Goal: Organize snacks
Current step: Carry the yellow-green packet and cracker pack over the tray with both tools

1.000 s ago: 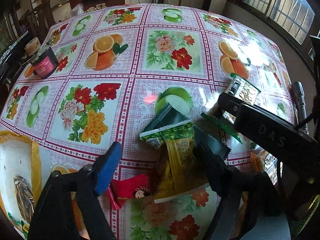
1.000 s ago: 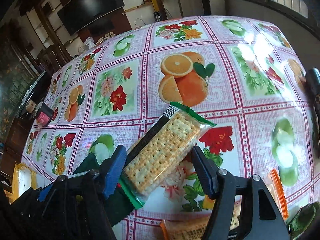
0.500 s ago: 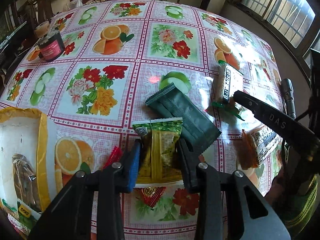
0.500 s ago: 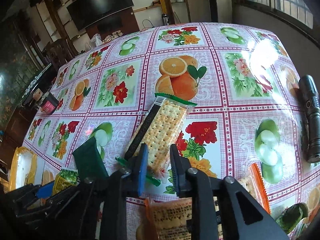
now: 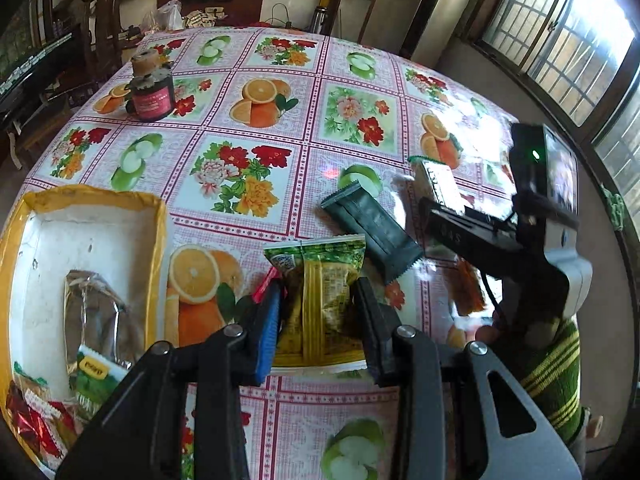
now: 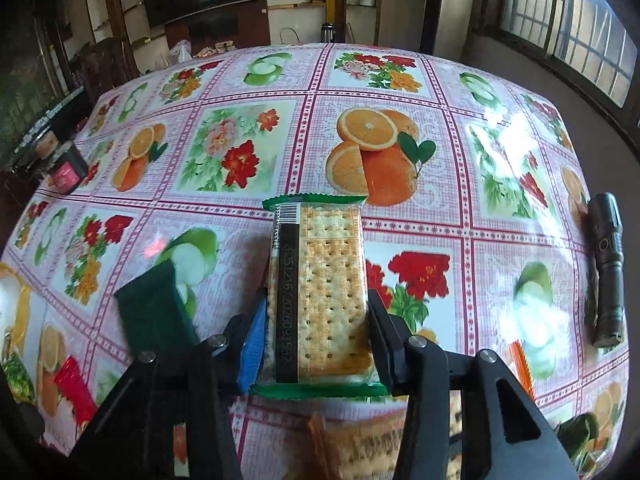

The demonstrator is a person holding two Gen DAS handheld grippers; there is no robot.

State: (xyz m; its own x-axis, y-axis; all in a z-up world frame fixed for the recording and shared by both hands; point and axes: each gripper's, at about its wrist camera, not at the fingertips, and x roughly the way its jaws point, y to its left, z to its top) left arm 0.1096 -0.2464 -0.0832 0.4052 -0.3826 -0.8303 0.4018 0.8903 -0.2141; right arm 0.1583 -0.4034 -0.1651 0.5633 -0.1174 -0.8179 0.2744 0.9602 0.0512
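Observation:
My left gripper (image 5: 316,292) is shut on a green and yellow snack packet (image 5: 320,256) and holds it just above the tablecloth, to the right of the yellow-rimmed white tray (image 5: 92,200). The tray holds a clear wrapper and several small packets. My right gripper (image 6: 318,300) has a cracker pack (image 6: 324,264) between its fingers, both pads against the pack's sides, and its jaws are opening slightly. In the left wrist view the right gripper (image 5: 430,206) shows at the right with the cracker pack (image 5: 438,178). A dark green packet (image 5: 372,232) lies between the two grippers.
A dark jar (image 5: 152,96) with a pink label stands at the far left of the flowered tablecloth. A black flashlight (image 6: 608,264) lies at the right edge. An orange packet (image 6: 360,440) and a red packet (image 6: 76,388) lie near the front edge.
My left gripper closed on the green and yellow packet and carried it up and left, nearer the tray. My right gripper closed round the cracker pack, which now lies straight between its fingers.

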